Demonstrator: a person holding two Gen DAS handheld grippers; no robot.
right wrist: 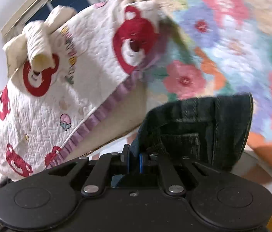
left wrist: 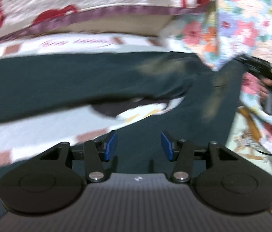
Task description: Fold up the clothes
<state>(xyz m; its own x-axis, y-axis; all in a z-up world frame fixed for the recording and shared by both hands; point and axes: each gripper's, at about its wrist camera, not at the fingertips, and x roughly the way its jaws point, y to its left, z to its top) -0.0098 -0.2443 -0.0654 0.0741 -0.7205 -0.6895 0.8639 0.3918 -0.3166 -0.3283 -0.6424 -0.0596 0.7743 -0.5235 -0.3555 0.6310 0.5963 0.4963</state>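
With our right gripper [right wrist: 134, 163] clamped on the jeans [right wrist: 203, 127] hem, left gripper [left wrist: 138, 145] fingers apart above them, we'd carry it over next.

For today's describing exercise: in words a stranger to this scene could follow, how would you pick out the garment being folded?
Start at the bed, with its white sheet and a quilt with red bears piled behind. Spread across the sheet lie the dark jeans, one end pinched and lifted by the right gripper. Among pale, busy floral and bear prints, they are the only plain dark denim, with pale stitched seams.
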